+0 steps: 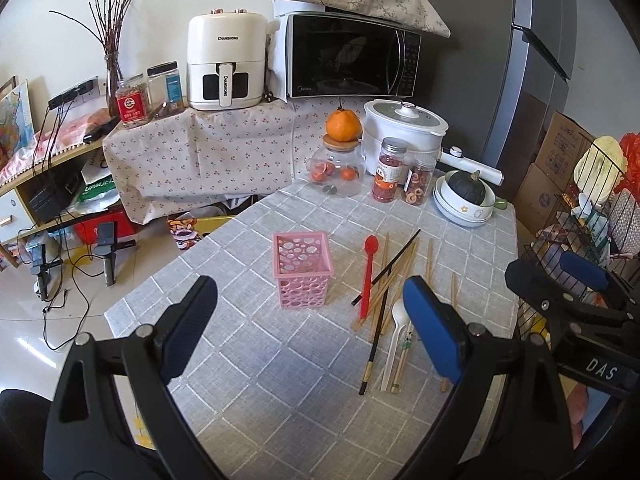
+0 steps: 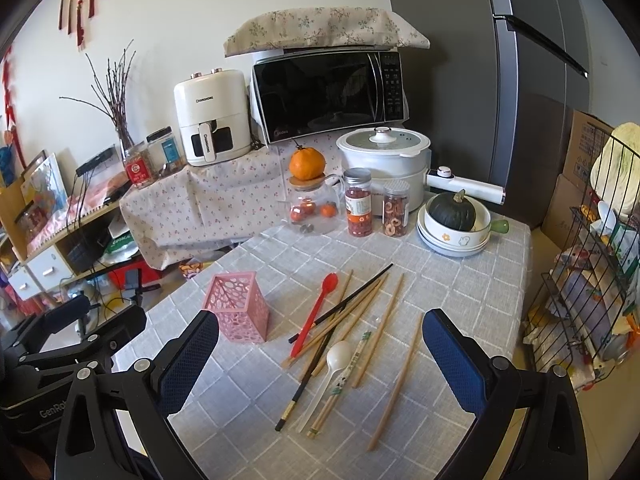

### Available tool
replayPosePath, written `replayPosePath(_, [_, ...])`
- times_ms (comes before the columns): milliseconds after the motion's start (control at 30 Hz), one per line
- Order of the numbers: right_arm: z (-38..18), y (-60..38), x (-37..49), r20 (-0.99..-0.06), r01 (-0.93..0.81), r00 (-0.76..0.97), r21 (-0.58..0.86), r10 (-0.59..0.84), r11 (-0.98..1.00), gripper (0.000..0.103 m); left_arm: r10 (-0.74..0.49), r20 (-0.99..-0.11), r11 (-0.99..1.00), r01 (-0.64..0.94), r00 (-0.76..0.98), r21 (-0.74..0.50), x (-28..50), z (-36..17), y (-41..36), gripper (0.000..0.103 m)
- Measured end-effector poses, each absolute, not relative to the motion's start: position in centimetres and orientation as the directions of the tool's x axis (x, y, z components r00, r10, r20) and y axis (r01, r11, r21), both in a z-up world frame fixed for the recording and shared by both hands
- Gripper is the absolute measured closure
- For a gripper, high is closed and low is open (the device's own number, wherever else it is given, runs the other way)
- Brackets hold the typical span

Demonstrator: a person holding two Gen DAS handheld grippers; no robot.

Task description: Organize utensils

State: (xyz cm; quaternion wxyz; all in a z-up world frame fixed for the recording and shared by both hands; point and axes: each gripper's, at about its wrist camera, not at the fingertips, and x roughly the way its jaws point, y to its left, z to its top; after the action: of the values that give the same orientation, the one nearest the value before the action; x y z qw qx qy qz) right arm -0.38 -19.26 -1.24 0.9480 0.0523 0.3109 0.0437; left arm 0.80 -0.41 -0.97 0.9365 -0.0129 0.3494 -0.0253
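A pink perforated utensil holder (image 1: pixel 303 267) (image 2: pixel 237 307) stands upright on the grey checked tablecloth (image 1: pixel 280 380) (image 2: pixel 460 280). To its right lies a loose pile: a red spoon (image 1: pixel 368 276) (image 2: pixel 315 314), a white spoon (image 1: pixel 394 340) (image 2: pixel 326 380), black chopsticks (image 1: pixel 374 344) (image 2: pixel 308 376) and several wooden chopsticks (image 1: pixel 430 264) (image 2: pixel 398 380). My left gripper (image 1: pixel 312 320) is open and empty, above the table in front of the holder. My right gripper (image 2: pixel 320 360) is open and empty, over the near end of the pile; it also shows at the right edge of the left wrist view (image 1: pixel 576 300).
At the table's far end stand a glass jar with an orange on its lid (image 1: pixel 338 160) (image 2: pixel 312 200), two spice jars (image 1: pixel 390 176) (image 2: pixel 358 208), stacked bowls holding a dark squash (image 1: pixel 466 198) (image 2: pixel 454 224) and a white cooker (image 1: pixel 404 128) (image 2: pixel 382 160). A wire rack (image 1: pixel 580 216) (image 2: pixel 588 280) stands right.
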Motion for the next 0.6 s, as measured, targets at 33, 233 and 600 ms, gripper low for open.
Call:
replayPosePath(33, [-1.31, -19.21, -0.41, -0.585, -0.050, 0.803, 0.126, 0.115, 0.991, 0.000, -0.059, -0.654, 0.998, 0.040, 0.754, -0.045, 0.79, -0.90, -0.29, 0.009])
replayPosePath(233, [-1.68, -19.23, -0.55, -0.588, -0.050, 0.801, 0.124, 0.114, 0.991, 0.000, -0.064, -0.655, 0.998, 0.041, 0.753, -0.051, 0.68, -0.97, -0.22, 0.009])
replayPosePath(600, [-1.80, -19.34, -0.66, -0.590, -0.050, 0.800, 0.123, 0.113, 0.991, 0.000, -0.068, -0.657, 0.998, 0.045, 0.751, -0.053, 0.67, -1.00, -0.21, 0.009])
